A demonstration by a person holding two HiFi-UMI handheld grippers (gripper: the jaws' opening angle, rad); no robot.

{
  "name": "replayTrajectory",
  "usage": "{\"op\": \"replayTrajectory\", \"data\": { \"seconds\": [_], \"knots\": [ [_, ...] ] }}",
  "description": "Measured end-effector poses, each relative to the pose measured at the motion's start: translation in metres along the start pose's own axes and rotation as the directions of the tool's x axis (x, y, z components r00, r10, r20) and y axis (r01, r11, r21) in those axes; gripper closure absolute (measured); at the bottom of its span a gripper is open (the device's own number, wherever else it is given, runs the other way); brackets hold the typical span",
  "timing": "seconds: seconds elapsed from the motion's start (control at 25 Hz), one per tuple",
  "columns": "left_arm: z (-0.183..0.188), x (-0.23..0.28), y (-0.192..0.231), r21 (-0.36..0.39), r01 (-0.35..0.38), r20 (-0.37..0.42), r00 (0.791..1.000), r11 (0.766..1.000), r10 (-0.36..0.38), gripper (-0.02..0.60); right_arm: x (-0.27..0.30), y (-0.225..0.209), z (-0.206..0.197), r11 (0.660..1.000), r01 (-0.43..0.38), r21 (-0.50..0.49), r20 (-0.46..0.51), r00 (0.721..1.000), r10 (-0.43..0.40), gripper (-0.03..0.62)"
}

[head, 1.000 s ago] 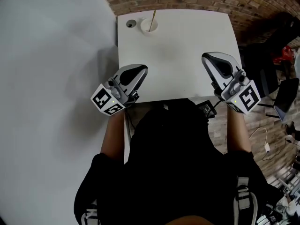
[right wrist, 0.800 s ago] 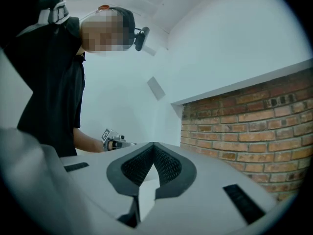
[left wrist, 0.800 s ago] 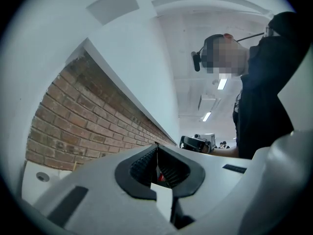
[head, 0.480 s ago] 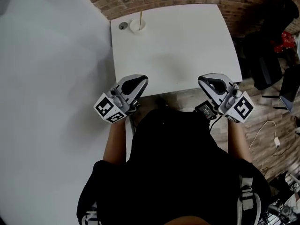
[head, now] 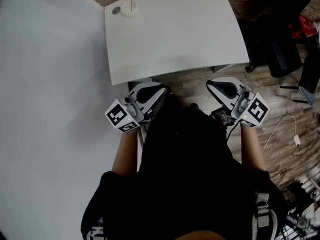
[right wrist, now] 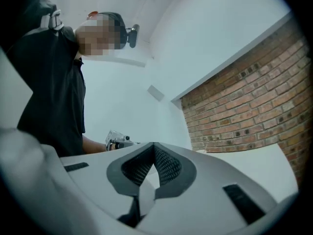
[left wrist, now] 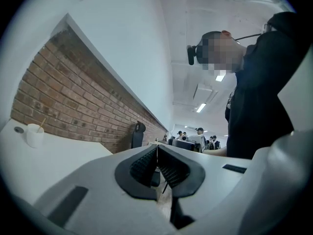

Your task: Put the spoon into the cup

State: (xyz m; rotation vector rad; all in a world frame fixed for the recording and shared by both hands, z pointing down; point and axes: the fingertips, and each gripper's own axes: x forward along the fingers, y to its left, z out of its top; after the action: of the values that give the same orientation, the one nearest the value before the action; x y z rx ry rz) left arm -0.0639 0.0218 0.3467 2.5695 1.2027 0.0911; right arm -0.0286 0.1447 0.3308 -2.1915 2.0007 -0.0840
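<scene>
A white cup [head: 128, 10] stands at the far left corner of the white table [head: 175, 34], and a thin wooden spoon [head: 131, 1] rests upright inside it. The left gripper view also shows the cup [left wrist: 34, 135] with the spoon handle [left wrist: 42, 123] sticking out. My left gripper [head: 158, 90] is shut with nothing held, off the table's near edge and close to my body. Level with it, my right gripper [head: 212, 83] is shut and holds nothing. In each gripper view the jaws meet at the tips, the left gripper [left wrist: 157, 146] and the right gripper [right wrist: 154, 145] alike.
A small grey round object [head: 116, 10] lies beside the cup. A brick wall [left wrist: 68, 97] runs behind the table. Wooden floor [head: 190, 84] lies under both grippers. Dark chairs [head: 280, 44] and cables stand at the right. People sit far off in the room [left wrist: 195, 136].
Both grippers have drawn back from over the table's near edge toward my body. The table and cup now sit farther up in the head view.
</scene>
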Motion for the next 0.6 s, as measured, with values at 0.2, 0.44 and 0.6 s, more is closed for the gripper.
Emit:
{"op": "replayTrajectory", "data": {
  "seconds": [0.2, 0.44, 0.6],
  "knots": [
    [-0.037, -0.021, -0.018, -0.016, -0.053, -0.063, 0.997, 0.998, 0.051, 0.565, -0.003, 0.021, -0.036, 0.997, -0.051, 0.064, 0.036, 0.998, 0.048, 0.588],
    [-0.042, -0.045, -0.032, -0.025, -0.09, -0.078, 0.993, 0.996, 0.088, 0.565, 0.006, 0.051, -0.058, 0.988, -0.119, 0.097, 0.007, 0.993, 0.119, 0.588],
    [-0.066, -0.05, -0.041, 0.038, -0.095, -0.136, 0.986, 0.995, 0.099, 0.565, 0.005, 0.068, -0.061, 0.992, -0.096, 0.087, -0.008, 0.995, 0.097, 0.588]
  ]
}}
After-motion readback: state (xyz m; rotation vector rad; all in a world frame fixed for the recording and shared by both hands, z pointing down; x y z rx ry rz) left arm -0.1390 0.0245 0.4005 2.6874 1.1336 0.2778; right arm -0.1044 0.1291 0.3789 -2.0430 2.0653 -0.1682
